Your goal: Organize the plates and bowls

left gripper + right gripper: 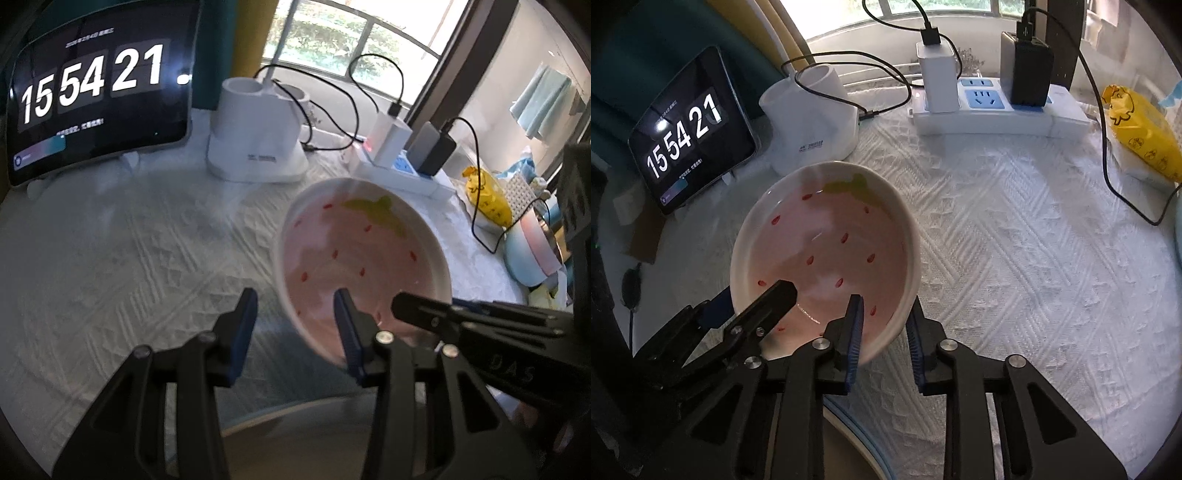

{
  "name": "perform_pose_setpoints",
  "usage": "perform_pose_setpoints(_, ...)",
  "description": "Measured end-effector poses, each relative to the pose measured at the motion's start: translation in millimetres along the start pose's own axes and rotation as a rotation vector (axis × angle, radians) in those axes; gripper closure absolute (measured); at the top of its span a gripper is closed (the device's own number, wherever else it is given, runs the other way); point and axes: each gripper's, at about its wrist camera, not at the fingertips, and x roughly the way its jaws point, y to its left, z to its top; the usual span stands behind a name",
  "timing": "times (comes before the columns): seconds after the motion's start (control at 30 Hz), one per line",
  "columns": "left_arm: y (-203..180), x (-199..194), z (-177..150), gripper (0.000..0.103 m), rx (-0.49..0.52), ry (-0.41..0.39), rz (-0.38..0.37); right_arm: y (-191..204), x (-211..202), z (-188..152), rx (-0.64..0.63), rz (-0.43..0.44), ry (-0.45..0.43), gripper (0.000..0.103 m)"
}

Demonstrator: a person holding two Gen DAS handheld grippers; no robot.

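Note:
A pink strawberry-pattern bowl (pixel 354 251) (pixel 827 251) with a white rim hangs tilted over the white tablecloth (pixel 1015 258). My right gripper (pixel 884 302) is shut on its near right rim, one blue pad inside and one against the outer wall. My left gripper (pixel 295 295) straddles the bowl's left rim. Its right finger is inside the bowl and its left finger (pixel 243 325) stands outside, with a strip of cloth showing between pad and wall. In the left wrist view the right gripper's upper finger (pixel 410 306) reaches into the bowl from the right.
A round pale dish (pixel 295 435) (pixel 846 443) lies under the grippers at the near edge. At the back stand a tablet clock (pixel 687 129), a white holder (pixel 255 140) and a power strip (pixel 990 110) with chargers and cables. A yellow packet (pixel 1137 136) and stacked bowls (pixel 528 251) are on the right.

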Motion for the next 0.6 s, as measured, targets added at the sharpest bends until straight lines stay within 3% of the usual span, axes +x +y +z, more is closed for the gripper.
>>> perform_pose_setpoints(0.1,-3,1,-2,0.069,0.01,-0.004,-0.003,1,-3,0,-0.012,-0.001,-0.021,0.089)
perform_pose_setpoints(0.23,0,1,-1,0.075,-0.003,-0.008,-0.015,1,-8,-2,-0.023,0.001,-0.049,0.089)
perform_pose_setpoints(0.6,-18,-23,-2,0.076,0.047,-0.071,-0.015,-2,-33,-7,-0.042,-0.027,-0.163,0.093)
